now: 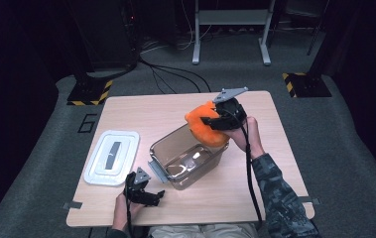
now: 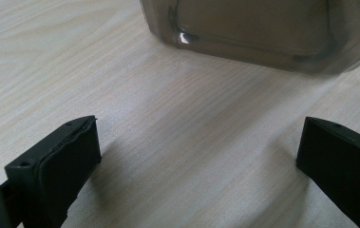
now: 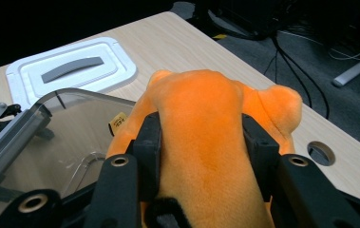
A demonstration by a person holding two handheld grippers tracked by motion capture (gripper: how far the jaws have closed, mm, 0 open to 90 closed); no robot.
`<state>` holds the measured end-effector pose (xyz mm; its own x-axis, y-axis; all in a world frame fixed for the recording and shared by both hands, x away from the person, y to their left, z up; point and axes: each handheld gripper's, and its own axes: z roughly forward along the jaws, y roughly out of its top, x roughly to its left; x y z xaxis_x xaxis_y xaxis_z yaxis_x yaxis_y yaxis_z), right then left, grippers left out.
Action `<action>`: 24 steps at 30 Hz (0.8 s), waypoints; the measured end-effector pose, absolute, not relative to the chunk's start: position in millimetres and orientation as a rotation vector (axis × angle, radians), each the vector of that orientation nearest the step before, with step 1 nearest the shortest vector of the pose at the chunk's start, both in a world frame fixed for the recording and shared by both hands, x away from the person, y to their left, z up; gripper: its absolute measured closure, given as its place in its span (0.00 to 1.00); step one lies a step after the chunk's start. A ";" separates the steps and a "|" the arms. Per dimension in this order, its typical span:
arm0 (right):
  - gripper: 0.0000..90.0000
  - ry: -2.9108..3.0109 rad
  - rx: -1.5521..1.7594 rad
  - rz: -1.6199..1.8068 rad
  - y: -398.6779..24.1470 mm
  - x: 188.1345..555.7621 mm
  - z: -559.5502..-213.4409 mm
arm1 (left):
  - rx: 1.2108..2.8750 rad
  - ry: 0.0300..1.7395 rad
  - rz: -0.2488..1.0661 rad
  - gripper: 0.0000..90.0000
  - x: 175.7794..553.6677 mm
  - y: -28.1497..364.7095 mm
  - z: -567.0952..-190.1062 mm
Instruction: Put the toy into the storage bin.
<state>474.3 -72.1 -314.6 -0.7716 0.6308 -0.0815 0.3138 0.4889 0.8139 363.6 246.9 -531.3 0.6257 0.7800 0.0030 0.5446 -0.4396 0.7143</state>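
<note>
An orange plush toy [image 1: 205, 124] hangs over the far right corner of a clear plastic box [image 1: 175, 148] in the middle of the table. My right gripper [image 1: 215, 121] is shut on the plush toy [image 3: 201, 137], its black jaws pressing into both flanks, just above the open box [image 3: 73, 128]. A small tag sticks out from the toy's side. My left gripper [image 1: 148, 196] rests near the table's front edge, left of the box's front corner. Its jaws stand wide apart over bare wood [image 2: 192, 156], and the box's lower wall [image 2: 263, 38] lies ahead of them.
A white lid [image 1: 112, 157] with a grey handle lies flat on the table left of the box; it also shows in the right gripper view as the lid [image 3: 73, 69]. A round hole [image 3: 321, 153] is cut in the tabletop. Cables and stand legs cross the floor behind.
</note>
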 end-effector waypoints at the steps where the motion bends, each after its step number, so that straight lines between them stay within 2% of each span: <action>1: 0.65 2.382 0.779 1.187 -68.8 475.6 -316.9 | 2.153 1.034 0.436 0.00 363.6 246.8 -531.4; 24: 0.63 2.463 0.761 1.201 -56.2 483.4 -345.9 | 2.156 1.031 0.439 0.00 363.7 247.0 -531.3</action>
